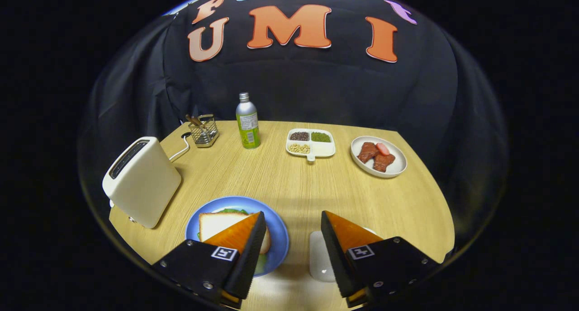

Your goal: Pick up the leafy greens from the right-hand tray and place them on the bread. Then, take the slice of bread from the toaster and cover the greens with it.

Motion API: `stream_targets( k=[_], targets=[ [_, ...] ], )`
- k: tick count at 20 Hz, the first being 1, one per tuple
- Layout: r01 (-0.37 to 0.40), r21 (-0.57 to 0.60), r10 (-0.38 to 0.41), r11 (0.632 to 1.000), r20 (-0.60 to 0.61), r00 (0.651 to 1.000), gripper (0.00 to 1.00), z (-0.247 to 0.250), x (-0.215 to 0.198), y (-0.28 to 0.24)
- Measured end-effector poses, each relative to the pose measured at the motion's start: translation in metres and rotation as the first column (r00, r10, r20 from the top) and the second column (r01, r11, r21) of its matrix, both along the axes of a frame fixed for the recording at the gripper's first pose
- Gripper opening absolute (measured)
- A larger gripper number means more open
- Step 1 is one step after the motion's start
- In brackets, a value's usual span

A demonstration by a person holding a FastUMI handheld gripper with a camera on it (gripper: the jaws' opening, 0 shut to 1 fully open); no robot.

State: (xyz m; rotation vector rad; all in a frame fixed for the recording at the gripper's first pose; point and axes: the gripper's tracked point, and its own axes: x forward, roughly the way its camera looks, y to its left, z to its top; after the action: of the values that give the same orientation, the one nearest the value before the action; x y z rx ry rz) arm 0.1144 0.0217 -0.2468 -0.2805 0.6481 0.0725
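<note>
My tongs (291, 223) hang apart, empty, above table (289, 184). Bread (219, 223) already covers greens (233, 210) on plate (276, 232), lower left; looks done, so next just back off.

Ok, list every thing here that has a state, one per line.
gripper: open, holding nothing, above the table's near edge.
bread slice: lying on top of the greens.
greens: on the blue plate, covered by the bread, edges peeking out.
blue plate: loaded.
toaster: upright, slot looks empty.
bottle: upright, capped.
white tray: nothing visible on it.
</note>
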Motion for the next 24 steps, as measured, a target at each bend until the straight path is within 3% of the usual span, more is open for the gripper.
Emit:
stream_targets(
  k=[1,4,10,18,24],
  targets=[
    [0.005,-0.005,-0.005,1.000,0.024,1.000,0.84,0.010,0.004,-0.004],
    [0.019,-0.003,-0.018,1.000,0.074,0.997,0.97,0.042,0.009,-0.011],
    [0.007,0.004,-0.008,1.000,0.230,0.973,0.97,0.114,0.005,-0.011],
    [-0.084,-0.002,0.079,0.996,0.350,0.933,0.97,0.158,-0.015,0.011],
    [-0.067,0.065,0.035,0.996,0.407,0.913,0.97,0.185,-0.013,0.001]
  ],
)
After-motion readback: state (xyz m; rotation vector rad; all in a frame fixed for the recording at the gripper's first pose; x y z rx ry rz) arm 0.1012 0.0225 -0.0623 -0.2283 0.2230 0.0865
